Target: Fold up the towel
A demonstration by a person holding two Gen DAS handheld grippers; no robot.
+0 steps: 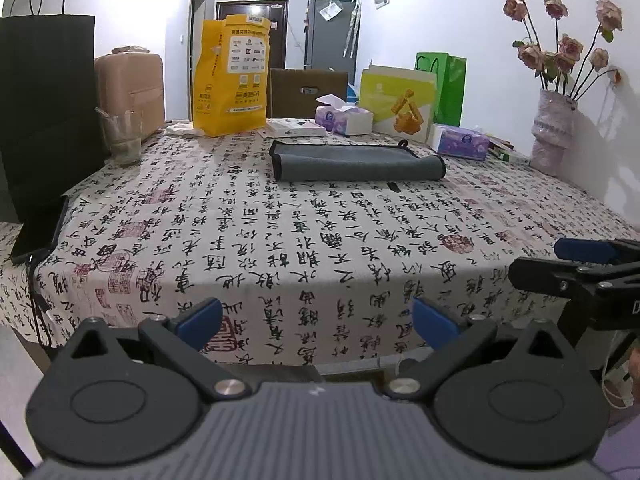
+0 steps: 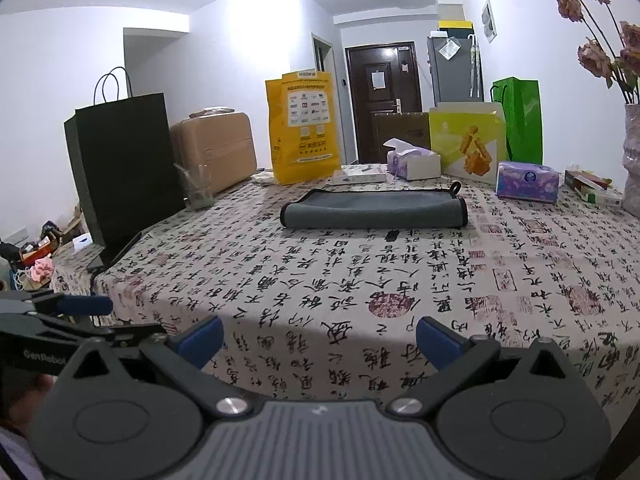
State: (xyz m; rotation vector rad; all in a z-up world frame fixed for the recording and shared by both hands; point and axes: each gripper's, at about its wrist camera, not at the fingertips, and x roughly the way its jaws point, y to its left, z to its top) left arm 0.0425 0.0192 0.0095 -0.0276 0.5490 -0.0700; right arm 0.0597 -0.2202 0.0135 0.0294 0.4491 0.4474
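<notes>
We see grey towel (image 1: 357,161) folded mid-bench (image 1: 280,240), left gripper (image 1: 316,326) and right gripper (image 2: 319,338) fingers wide, empty, floor clutter (image 2: 38,256) only in right view.

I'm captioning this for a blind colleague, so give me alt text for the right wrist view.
A grey towel lies folded on a table covered with a calligraphy-print cloth, far from the open right gripper at the near edge. Bags, tissue boxes and a glass stand behind; the left gripper shows at left.

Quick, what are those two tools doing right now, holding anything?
Left tool: open, holding nothing, short of the towel.
Right tool: open, holding nothing.
</notes>
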